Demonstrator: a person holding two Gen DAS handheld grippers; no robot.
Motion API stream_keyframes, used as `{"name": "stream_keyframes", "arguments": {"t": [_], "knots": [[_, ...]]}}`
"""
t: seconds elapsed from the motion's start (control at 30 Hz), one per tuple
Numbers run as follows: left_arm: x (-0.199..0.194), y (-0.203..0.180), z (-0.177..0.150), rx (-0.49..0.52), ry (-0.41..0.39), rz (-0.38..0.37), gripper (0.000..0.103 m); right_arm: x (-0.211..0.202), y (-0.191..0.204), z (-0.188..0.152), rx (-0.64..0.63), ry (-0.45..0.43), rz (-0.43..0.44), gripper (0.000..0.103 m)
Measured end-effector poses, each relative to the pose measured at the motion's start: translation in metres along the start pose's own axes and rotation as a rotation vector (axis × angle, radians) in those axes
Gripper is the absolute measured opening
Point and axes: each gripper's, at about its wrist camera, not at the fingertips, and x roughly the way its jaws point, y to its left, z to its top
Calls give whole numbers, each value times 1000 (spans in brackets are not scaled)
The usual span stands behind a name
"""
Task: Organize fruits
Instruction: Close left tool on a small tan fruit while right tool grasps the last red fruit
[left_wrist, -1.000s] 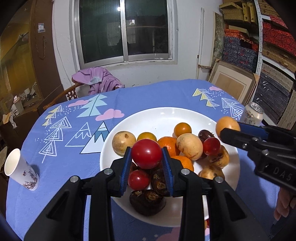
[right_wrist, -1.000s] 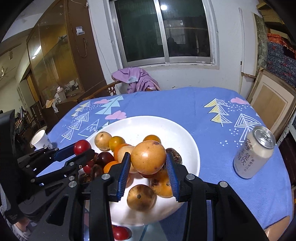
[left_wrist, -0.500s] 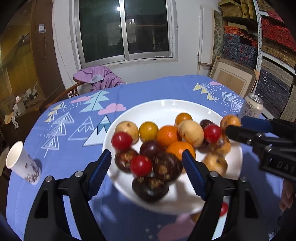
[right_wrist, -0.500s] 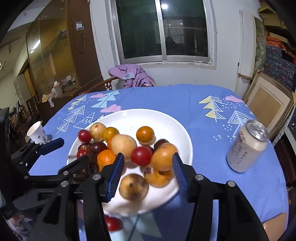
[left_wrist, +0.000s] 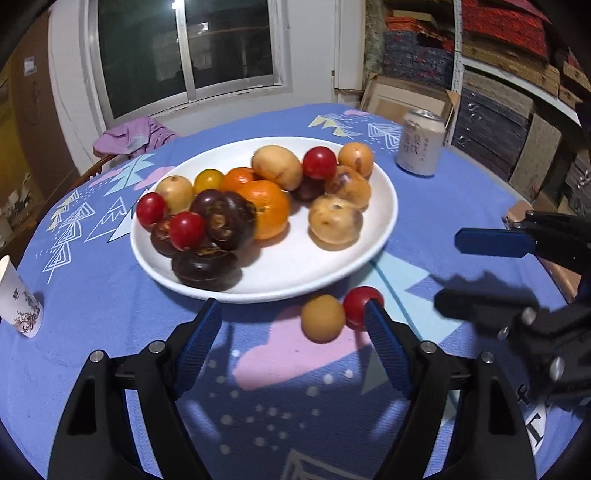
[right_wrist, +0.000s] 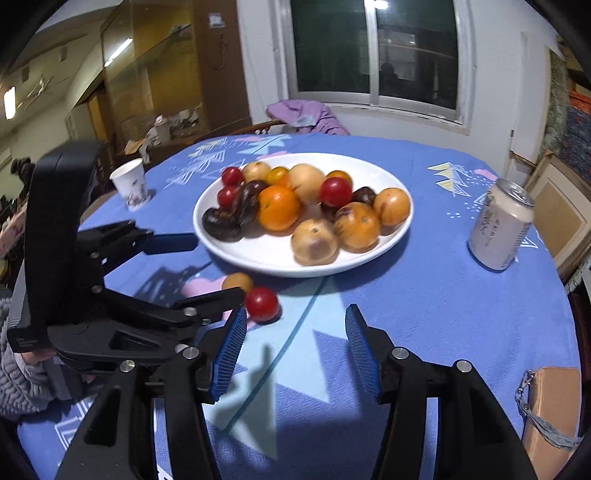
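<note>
A: Left wrist view first. Left gripper (left_wrist: 291, 319) low over the blue-clothed bench (left_wrist: 92, 295), fingers (left_wrist: 201, 334) spread wide, clamped on nothing. Small tan fruit (left_wrist: 322, 317) lying on the cloth between the tips, nearer the right-hand finger. Red tomato (left_wrist: 360, 301) touching that fruit, right up against the right-hand fingertip and partly hidden behind it. Contact between tomato and pad: cannot tell.

B: Right wrist view agrees. Right gripper (right_wrist: 295, 328) also parted, nothing between its blue pads (right_wrist: 360, 350), only bare cloth. Same red tomato (right_wrist: 261, 303) just beyond and beside the left-hand finger, outside the gap. Tan fruit (right_wrist: 237, 282) farther back, touching the tomato, partly covered by the black finger of the left gripper (right_wrist: 207, 269).

A: White plate (left_wrist: 295, 273) just past both loose pieces, apart from them. Piled on it: orange (left_wrist: 267, 212), dark mangosteens (left_wrist: 225, 219), more red tomatoes, tan and yellow fruits.

B: Confirmed here: plate (right_wrist: 266, 258) beyond both fingertips, heap leaning toward its left and middle. Drink can (right_wrist: 500, 227) upright, well to the right of the plate. Paper cup (right_wrist: 130, 182) upright, far left.

A: Noted. Right gripper (left_wrist: 472, 269) visible at right edge, slightly blurred, one blue pad above one dark finger, gap empty.
</note>
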Motion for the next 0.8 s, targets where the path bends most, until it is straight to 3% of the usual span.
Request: {"name": "stream_keyframes", "arguments": {"t": [0.13,0.27,0.37,0.5,0.53,0.6,0.8], "knots": [[6,2,-2,-16,17,-35,74,-3,-1,1,7,-6,6,56],[11,21,0,-73,37,-97,50,-3,-3,-1,27,-6,12,56],[10,34,-3,-103,45,-143,50,0,-2,-2,19,2,15,56],[10,24,-4,-58,41,-152,34,11,5,-2,-6,31,25,56],[9,19,-3,-24,35,-135,32,15,7,-2,-14,39,27,52],[7,17,-3,7,35,-122,30,25,13,-2,-38,63,35,45],[6,31,-3,-36,63,-190,29,44,27,2,-83,91,51,44]]}}
